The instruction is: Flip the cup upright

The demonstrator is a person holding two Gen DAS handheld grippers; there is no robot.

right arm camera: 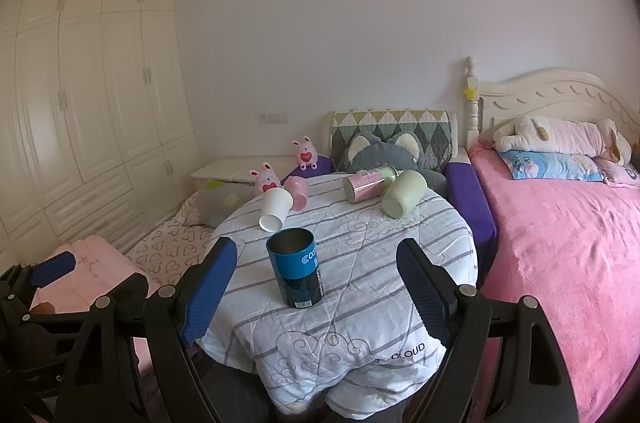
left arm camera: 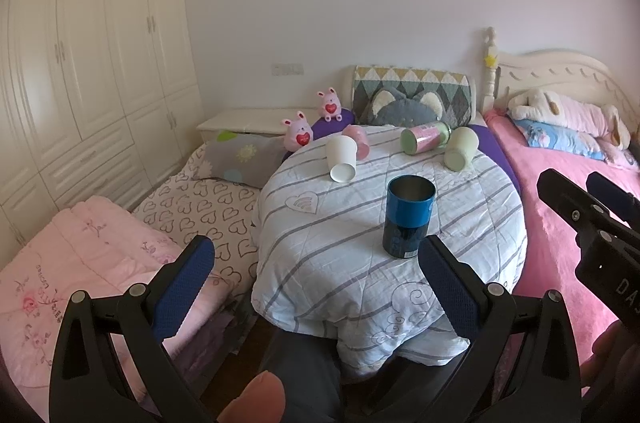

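A blue cup [left arm camera: 406, 219] [right arm camera: 297, 266] stands upright, mouth up, near the front of a round table under a striped quilt [left arm camera: 360, 263] [right arm camera: 360, 303]. Behind it several cups lie on their sides: a white cup [left arm camera: 341, 158] [right arm camera: 275, 209], a pink cup [left arm camera: 358, 139] [right arm camera: 298, 191], a pink-and-green canister [left arm camera: 425, 138] [right arm camera: 369, 183] and a pale green cup [left arm camera: 461, 147] [right arm camera: 403, 199]. My left gripper [left arm camera: 316, 263] is open and empty in front of the table. My right gripper [right arm camera: 320, 271] is open and empty, its pads either side of the blue cup but nearer the camera.
A pink bed [right arm camera: 560, 243] lies to the right with plush toys at its head. A low mattress with heart-print bedding [left arm camera: 192, 207] and a pink folded quilt [left arm camera: 80, 255] are to the left. Two pink bunny toys [left arm camera: 298, 135] and a grey cat cushion [left arm camera: 404, 107] sit behind the table. A white wardrobe [left arm camera: 100, 63] fills the left wall.
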